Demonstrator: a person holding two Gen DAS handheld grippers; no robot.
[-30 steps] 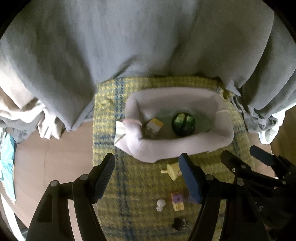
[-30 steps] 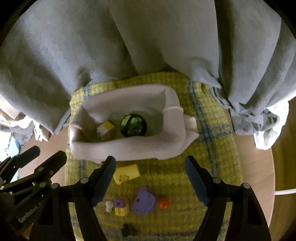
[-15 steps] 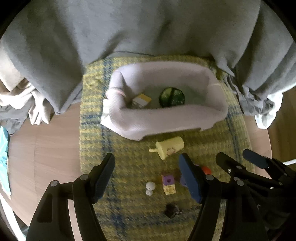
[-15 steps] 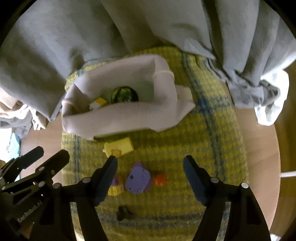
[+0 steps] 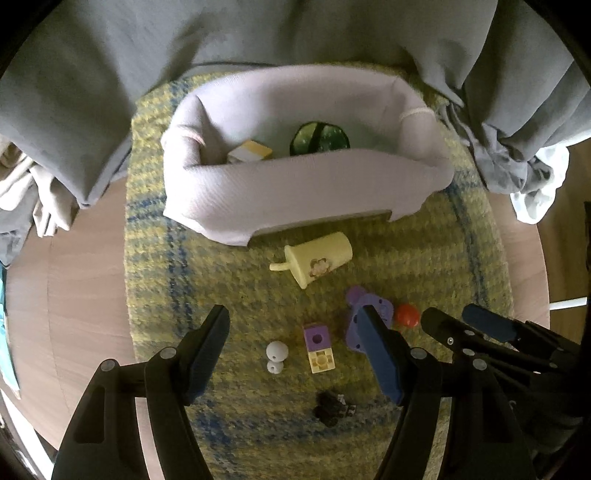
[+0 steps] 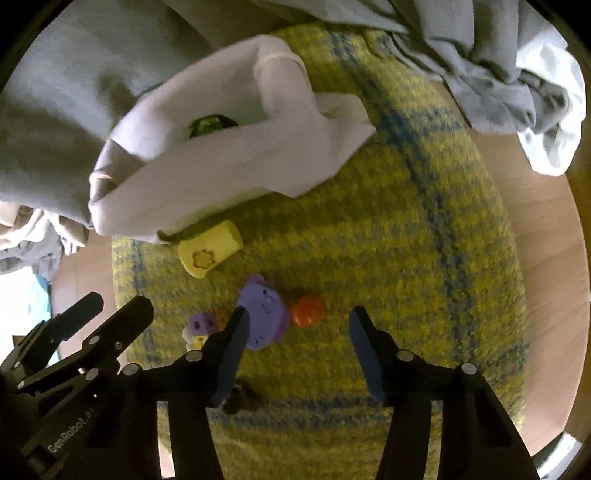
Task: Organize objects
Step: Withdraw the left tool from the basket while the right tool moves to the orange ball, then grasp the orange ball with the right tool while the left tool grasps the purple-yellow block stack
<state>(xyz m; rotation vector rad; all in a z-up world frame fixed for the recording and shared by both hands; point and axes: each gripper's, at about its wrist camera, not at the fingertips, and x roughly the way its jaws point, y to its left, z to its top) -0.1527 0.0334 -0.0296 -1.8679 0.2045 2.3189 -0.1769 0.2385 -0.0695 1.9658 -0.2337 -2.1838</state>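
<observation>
A white fabric basket (image 5: 306, 192) stands on a yellow-and-blue checked mat (image 5: 221, 266), holding a green ball (image 5: 319, 138) and a yellow block (image 5: 251, 151). In front of it lie a yellow toy cup (image 5: 319, 258), a purple animal toy (image 6: 264, 310), an orange ball (image 6: 307, 310), a purple-and-yellow block (image 5: 318, 347), a small white figure (image 5: 276, 354) and a small black piece (image 5: 332, 404). My left gripper (image 5: 293, 317) hangs open above the block and the white figure. My right gripper (image 6: 298, 319) is closing above the orange ball, its pads not touching it.
The mat lies on a round wooden table (image 5: 85, 288). Grey cloth (image 5: 258, 33) is heaped behind the basket and along both sides, with pale cloth (image 5: 535, 184) at the right. The two grippers hang close side by side, and the left gripper (image 6: 114, 304) shows in the right wrist view.
Both grippers have come down towards the mat and the loose toys, which now look larger. The right gripper's jaws have narrowed. The basket has slid towards the top of both views.
</observation>
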